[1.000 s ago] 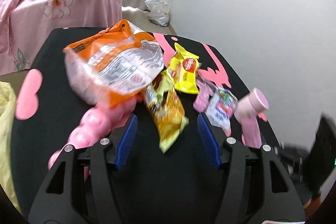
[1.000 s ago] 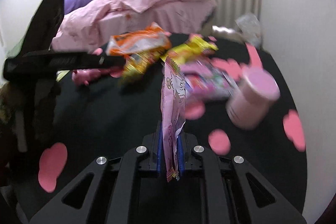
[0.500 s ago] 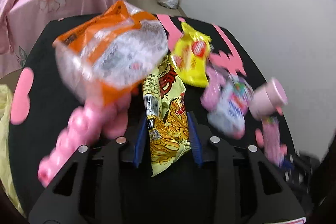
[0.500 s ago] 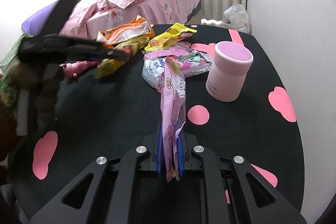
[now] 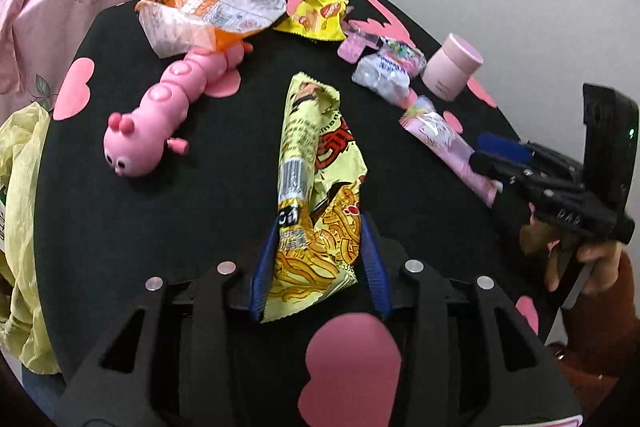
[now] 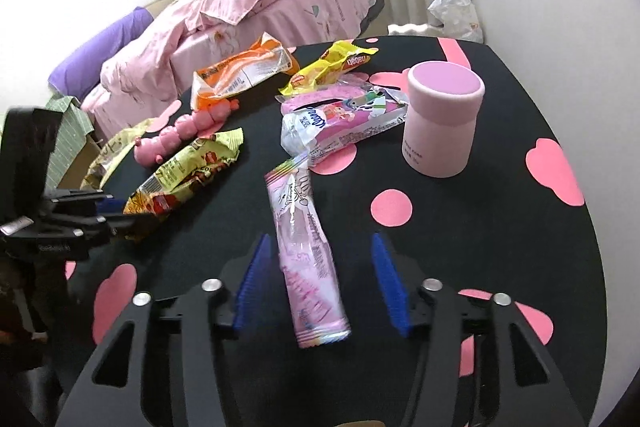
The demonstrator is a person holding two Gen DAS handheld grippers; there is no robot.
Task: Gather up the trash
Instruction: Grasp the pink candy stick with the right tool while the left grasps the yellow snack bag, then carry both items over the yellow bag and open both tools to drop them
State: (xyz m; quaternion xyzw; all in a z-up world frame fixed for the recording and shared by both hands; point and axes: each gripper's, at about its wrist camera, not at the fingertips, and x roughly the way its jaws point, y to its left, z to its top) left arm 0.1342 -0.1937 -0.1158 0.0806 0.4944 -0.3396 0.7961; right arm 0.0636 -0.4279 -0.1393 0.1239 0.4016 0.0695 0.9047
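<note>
Holding the yellow noodle wrapper at lower centre, left gripper has pads against both edges, jaws easing open. Pink wrapper lies loose on the worktop between the right gripper jaws, which are opening. Suggest firming the left pinch before carrying toward the yellow bag at left edge.

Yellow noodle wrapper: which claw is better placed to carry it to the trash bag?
Left. The left claw already has the yellow noodle wrapper between its fingers, and the yellow bag hangs off the table edge on that side. The right claw is opening around the pink wrapper, not gripping it.
</note>
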